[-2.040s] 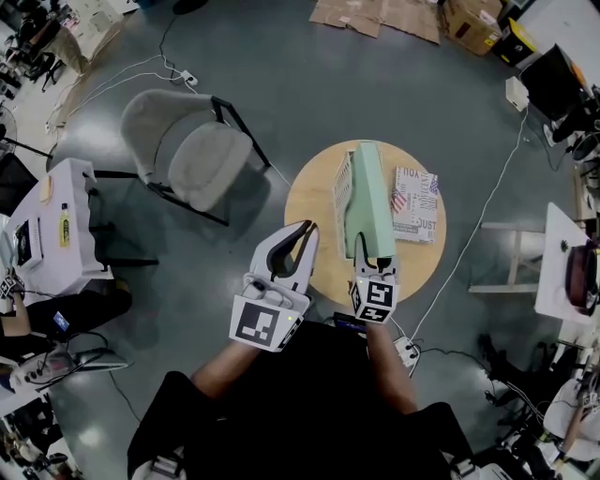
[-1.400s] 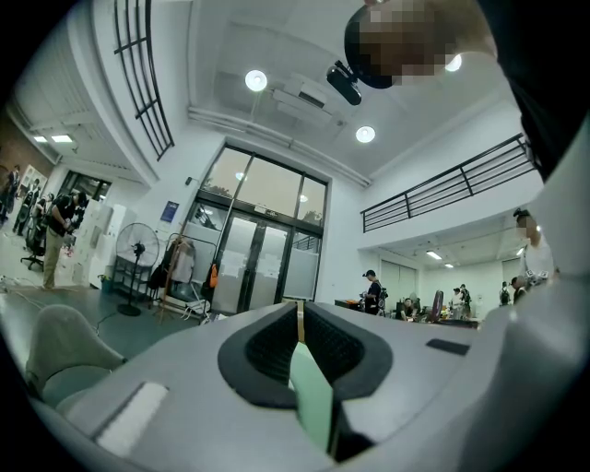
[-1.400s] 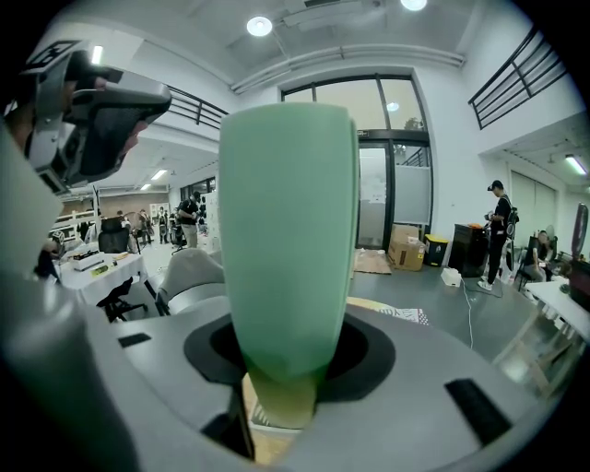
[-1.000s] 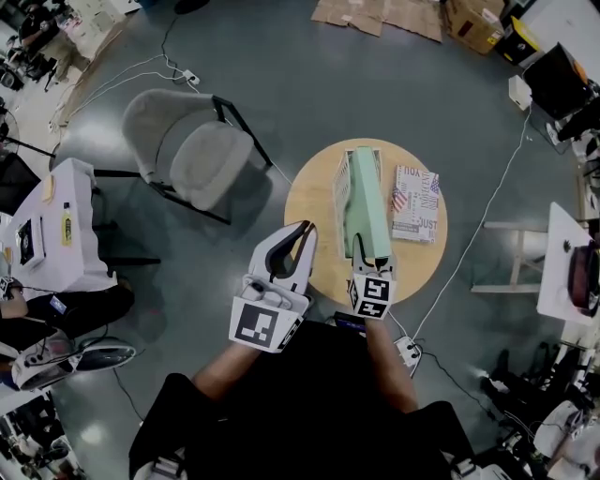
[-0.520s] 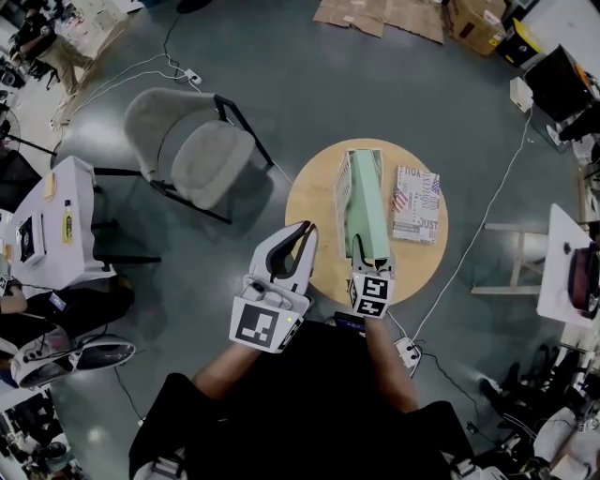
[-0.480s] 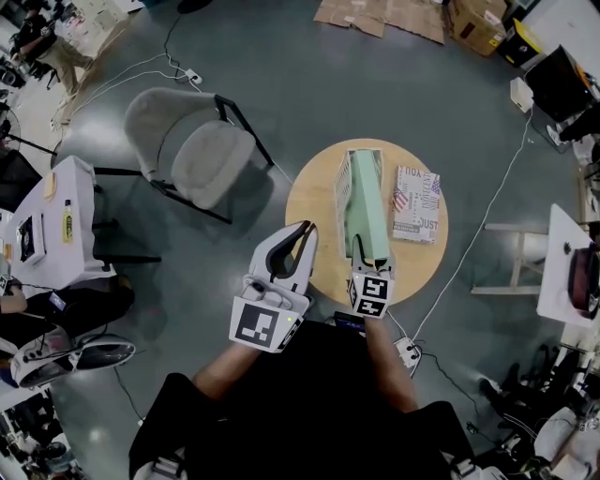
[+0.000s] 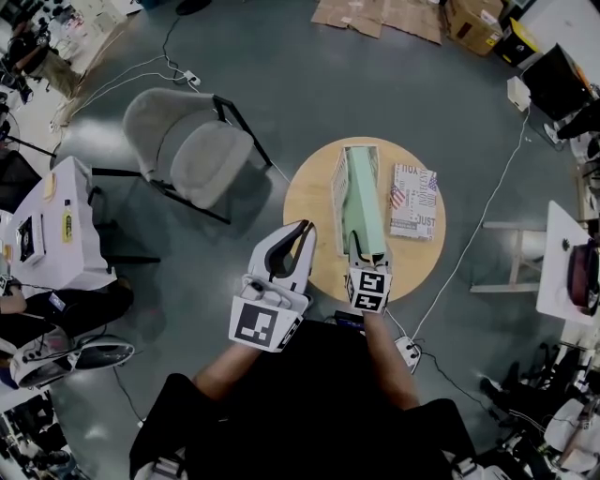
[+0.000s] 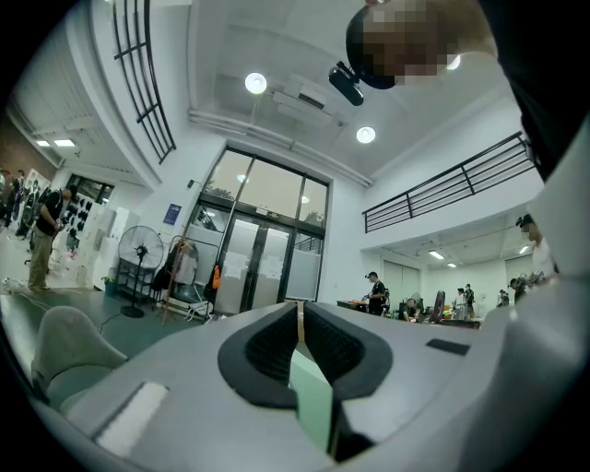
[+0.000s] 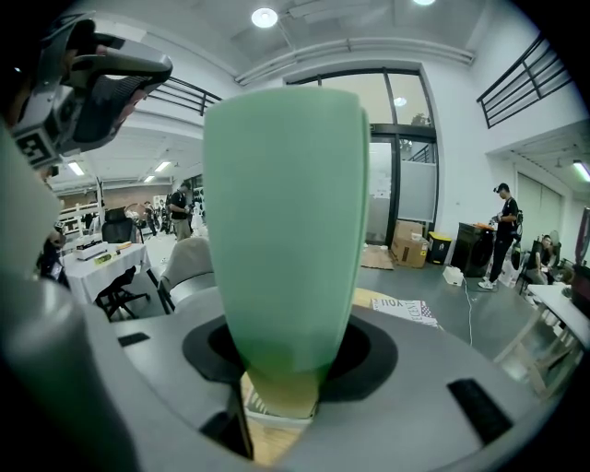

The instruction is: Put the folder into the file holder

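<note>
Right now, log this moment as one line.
folder: standing in file holder; right gripper: shut on folder's near end; left gripper: shut, left of folder; booklet: right of file holder

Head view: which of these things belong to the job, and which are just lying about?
Part of the job:
- green folder
- white file holder that it stands in
- right gripper, on the folder's near end
- round table under them

Just lying about:
- flag-print booklet beside the holder
- grey chair
- cardboard on the floor
- left gripper, shut and empty
</note>
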Demonstrator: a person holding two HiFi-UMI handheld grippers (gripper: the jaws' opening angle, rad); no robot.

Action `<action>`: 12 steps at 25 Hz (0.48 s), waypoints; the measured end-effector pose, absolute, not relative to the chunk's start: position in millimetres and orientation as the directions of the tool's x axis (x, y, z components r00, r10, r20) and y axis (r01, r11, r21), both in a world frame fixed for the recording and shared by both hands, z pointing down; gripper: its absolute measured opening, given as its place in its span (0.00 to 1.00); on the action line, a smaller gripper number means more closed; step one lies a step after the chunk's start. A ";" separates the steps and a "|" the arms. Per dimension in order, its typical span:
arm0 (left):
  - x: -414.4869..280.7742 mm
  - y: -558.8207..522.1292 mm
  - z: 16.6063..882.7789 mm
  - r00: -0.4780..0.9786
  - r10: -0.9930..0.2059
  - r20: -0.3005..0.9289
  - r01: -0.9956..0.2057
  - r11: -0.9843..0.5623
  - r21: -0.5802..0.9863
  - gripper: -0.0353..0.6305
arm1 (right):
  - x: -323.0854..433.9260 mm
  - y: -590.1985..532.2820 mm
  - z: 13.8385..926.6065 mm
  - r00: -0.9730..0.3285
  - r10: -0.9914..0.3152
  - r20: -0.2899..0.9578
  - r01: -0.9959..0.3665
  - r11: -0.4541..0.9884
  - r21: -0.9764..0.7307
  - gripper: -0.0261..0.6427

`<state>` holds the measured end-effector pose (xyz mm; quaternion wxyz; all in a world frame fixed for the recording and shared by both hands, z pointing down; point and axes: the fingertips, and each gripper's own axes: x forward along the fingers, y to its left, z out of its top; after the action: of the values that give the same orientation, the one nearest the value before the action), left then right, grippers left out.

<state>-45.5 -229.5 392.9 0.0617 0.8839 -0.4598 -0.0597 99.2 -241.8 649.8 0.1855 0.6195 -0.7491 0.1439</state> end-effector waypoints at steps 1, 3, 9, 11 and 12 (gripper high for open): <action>-44.7 -227.5 392.6 0.569 -0.821 -0.050 -0.806 -0.569 0.164 0.09 | 99.4 -241.6 650.2 -0.166 -0.874 0.457 -0.981 0.194 0.015 0.28; -44.2 -222.5 391.5 0.567 -0.822 -0.050 -0.808 -0.567 0.163 0.09 | 99.4 -240.6 650.7 -0.168 -0.873 0.457 -0.980 0.197 0.015 0.29; -45.9 -208.0 387.7 0.551 -0.833 -0.054 -0.818 -0.552 0.164 0.09 | 99.6 -239.6 650.9 -0.166 -0.869 0.465 -0.981 0.195 0.014 0.33; -44.1 -203.0 385.9 0.545 -0.836 -0.054 -0.821 -0.546 0.164 0.09 | 101.1 -238.6 651.1 -0.168 -0.863 0.476 -0.979 0.205 0.025 0.35; -42.9 -199.7 385.4 0.543 -0.838 -0.054 -0.823 -0.543 0.164 0.09 | 101.8 -236.8 651.6 -0.172 -0.859 0.482 -0.977 0.212 0.030 0.36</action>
<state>-42.9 -199.7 385.4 0.0596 0.8762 -0.4741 -0.0631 101.8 -236.8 651.6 0.2028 0.6108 -0.7515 0.1450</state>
